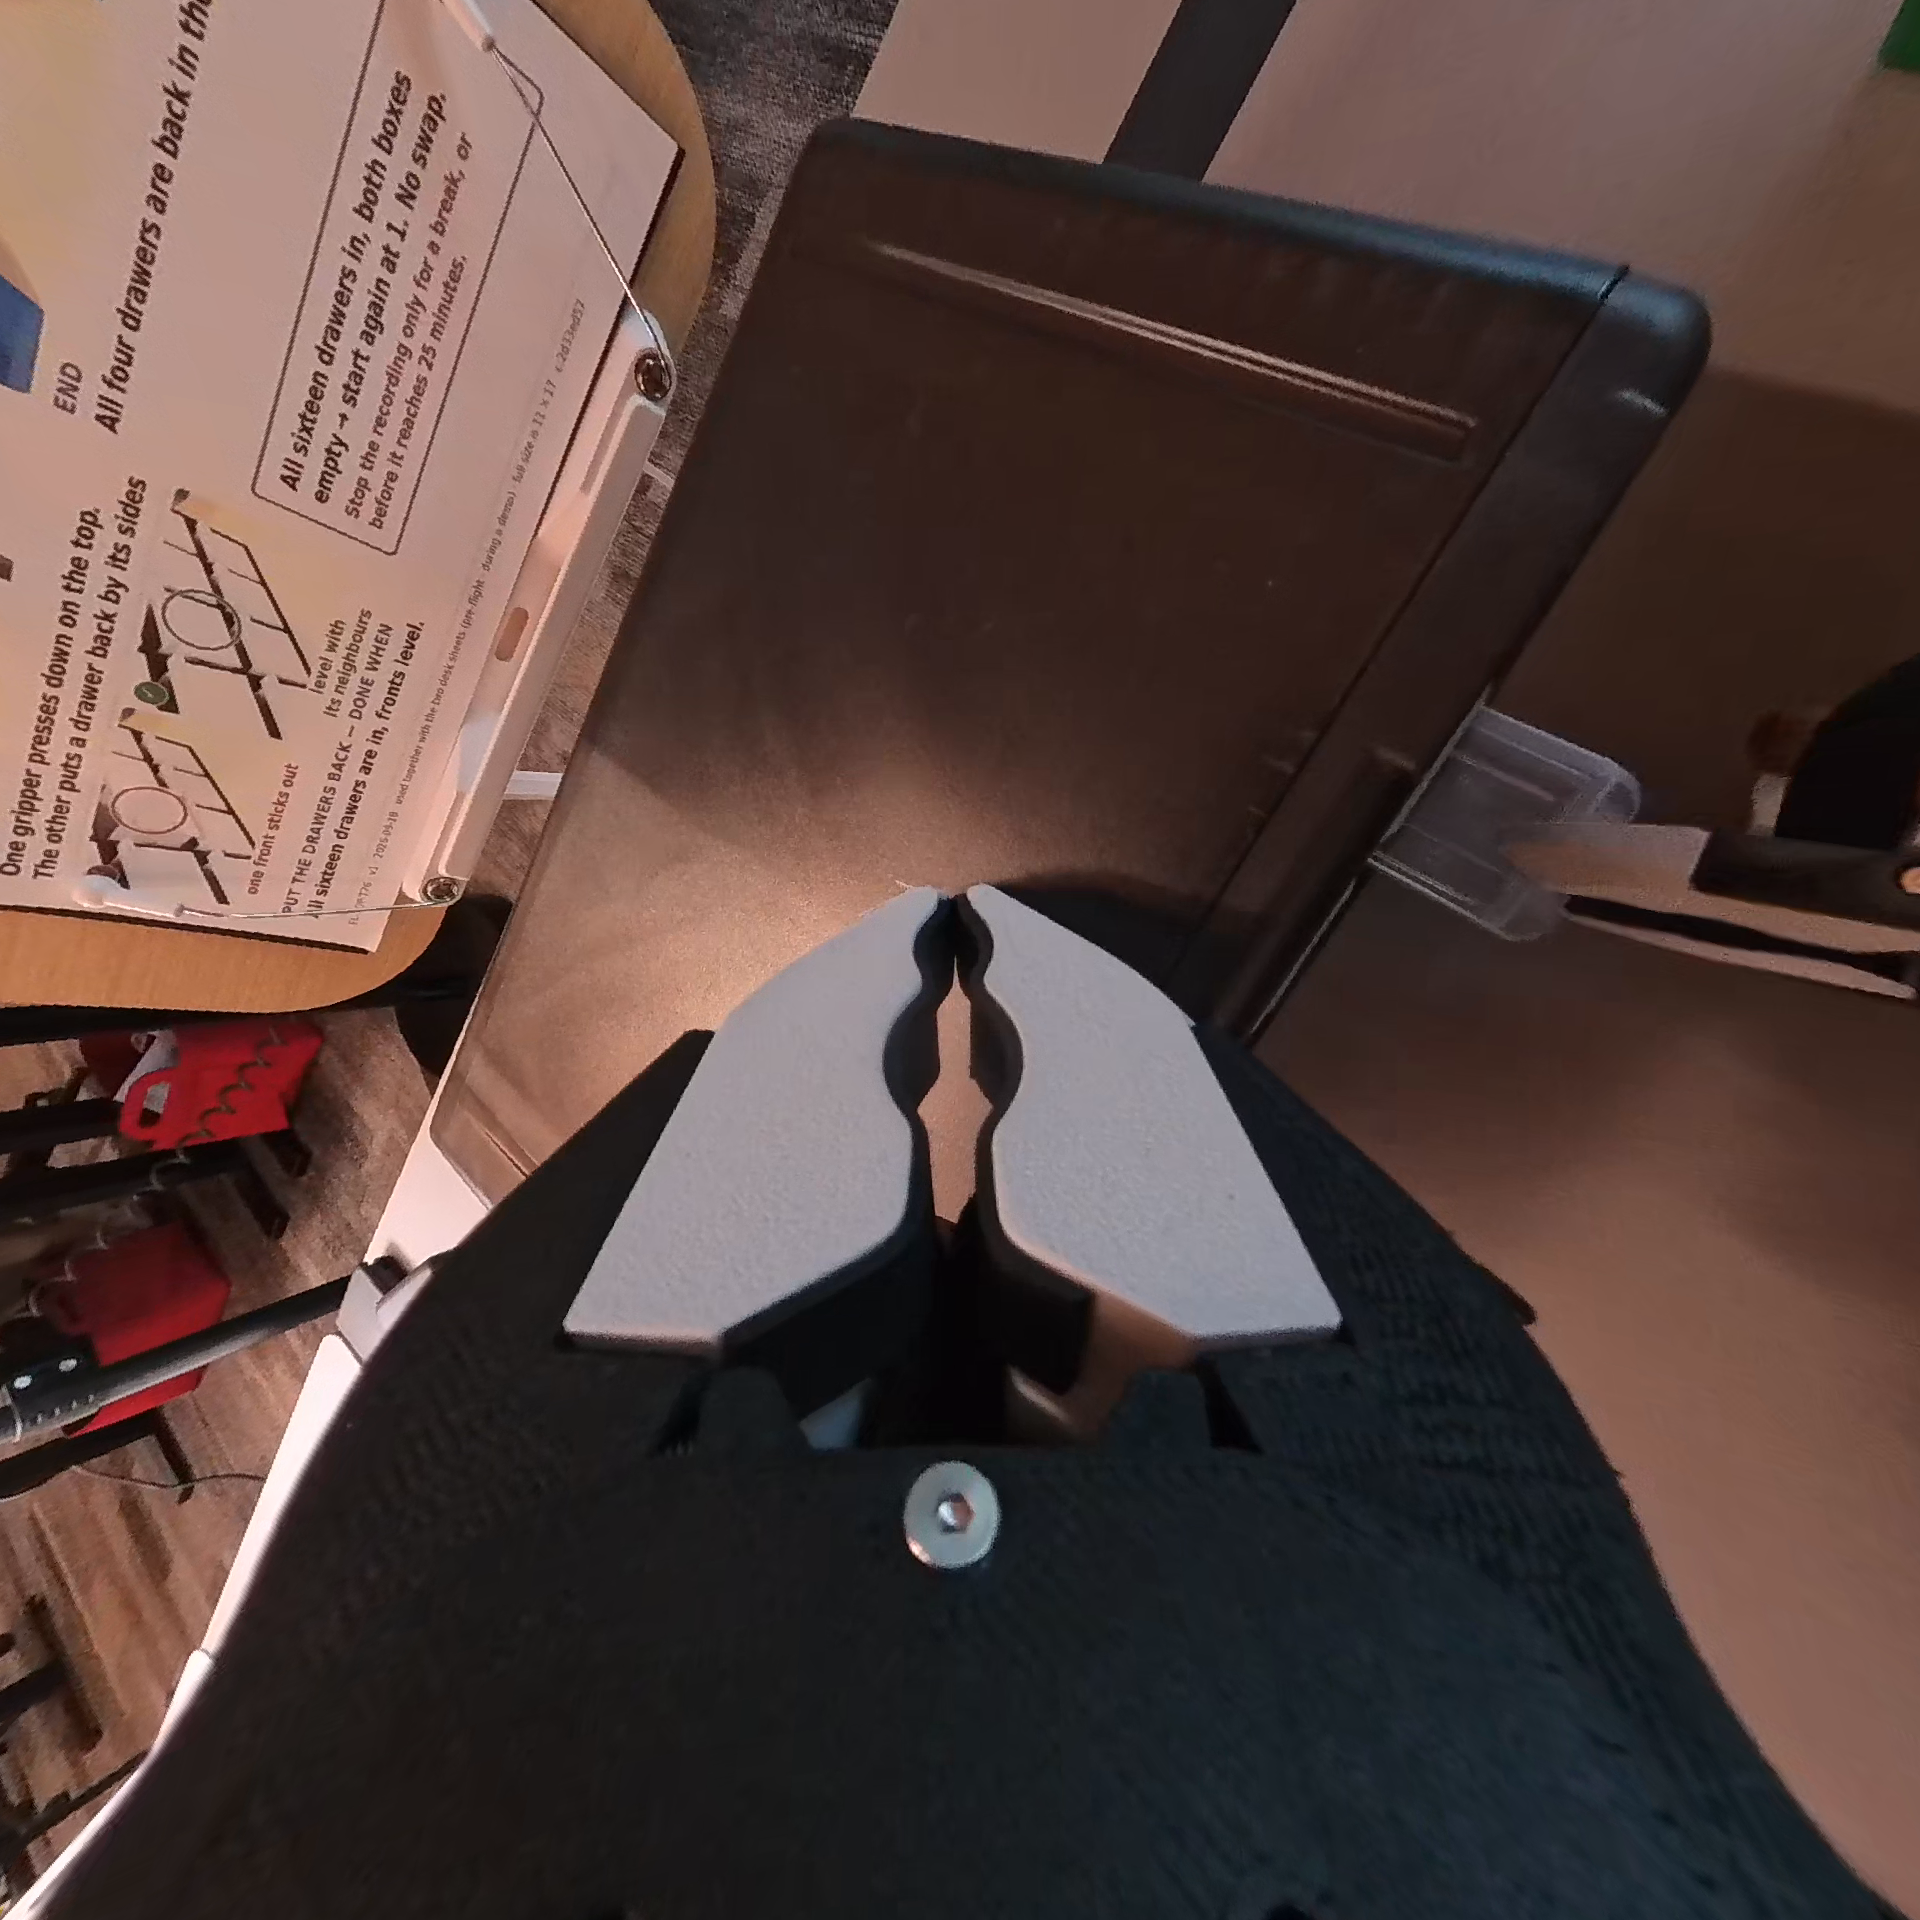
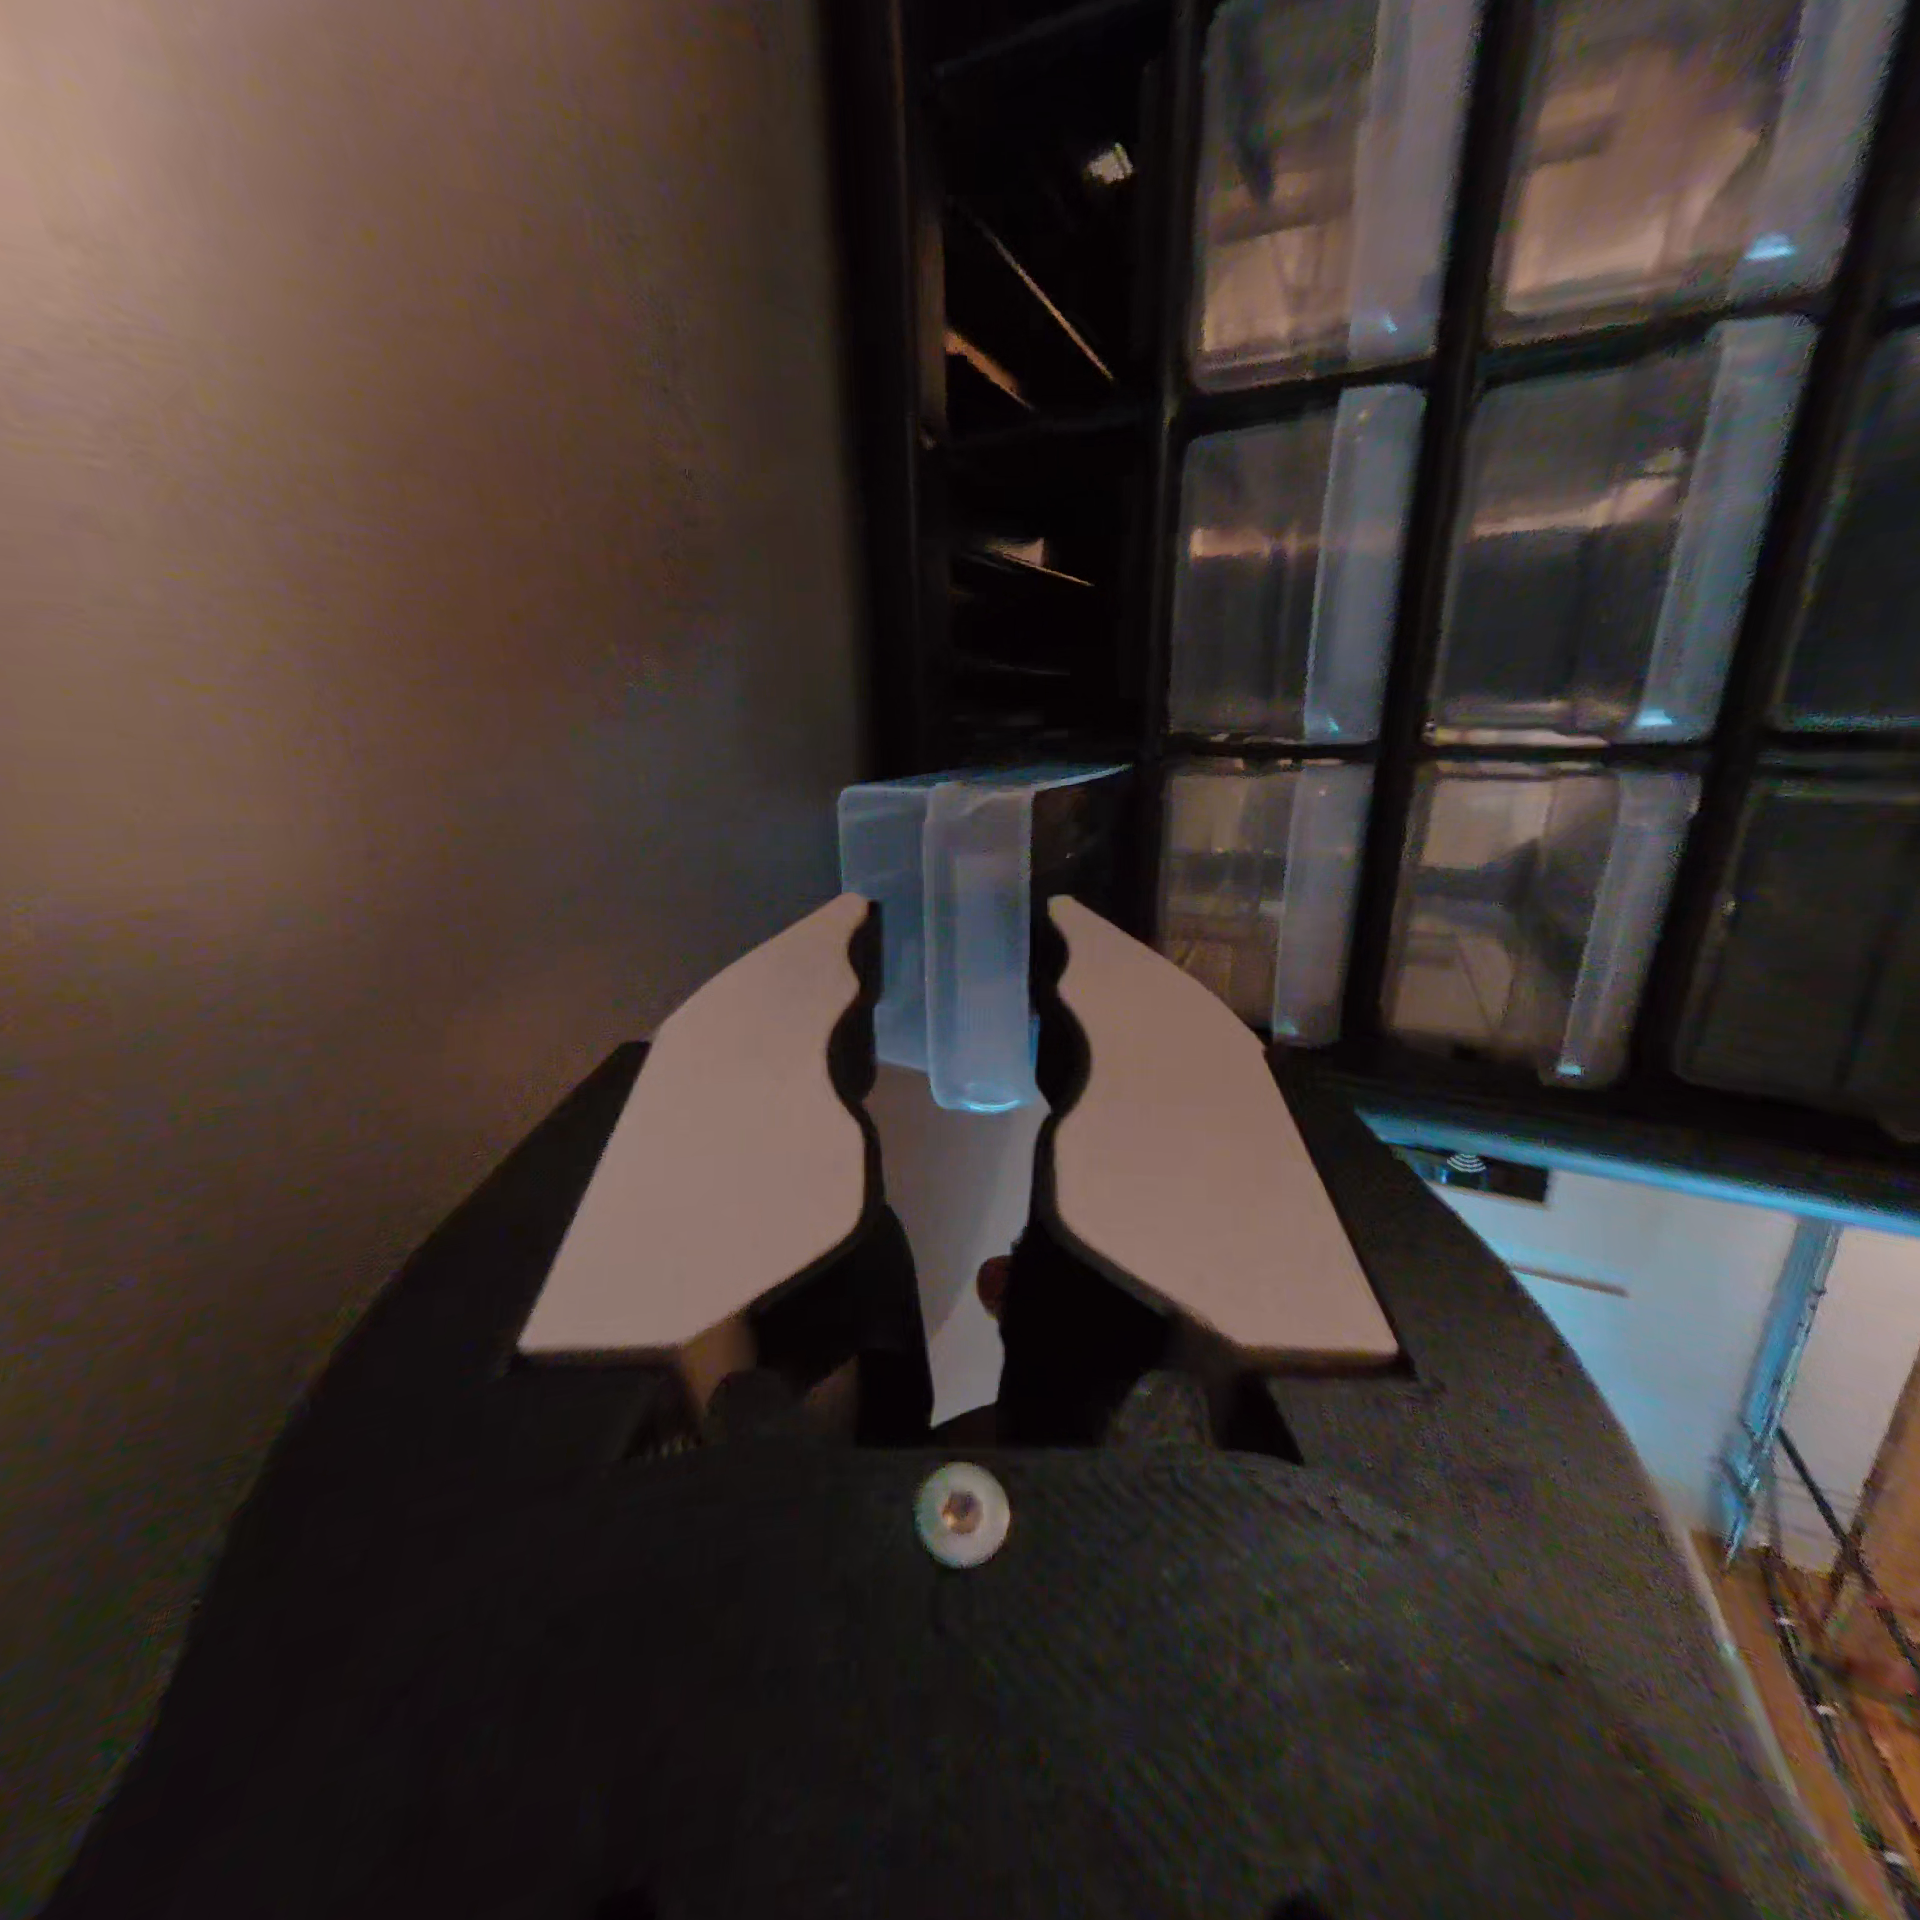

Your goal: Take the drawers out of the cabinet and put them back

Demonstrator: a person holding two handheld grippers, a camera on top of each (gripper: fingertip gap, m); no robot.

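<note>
The left gripper [image 1: 954, 920] rests closed and empty, tips on the cabinet's [image 1: 1039, 623] dark top. The right gripper [image 2: 956, 914] reaches level toward the cabinet's front, fingers clasping a clear drawer [image 2: 935, 935] that sticks partly out of its slot; the contact looks firm, though blurred. An instruction sheet [image 1: 260, 416] lies left of the cabinet.

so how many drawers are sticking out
1: the clear drawer in the right gripper, at the cabinet edge. The rest visible sit flush; some may be hidden.
</note>
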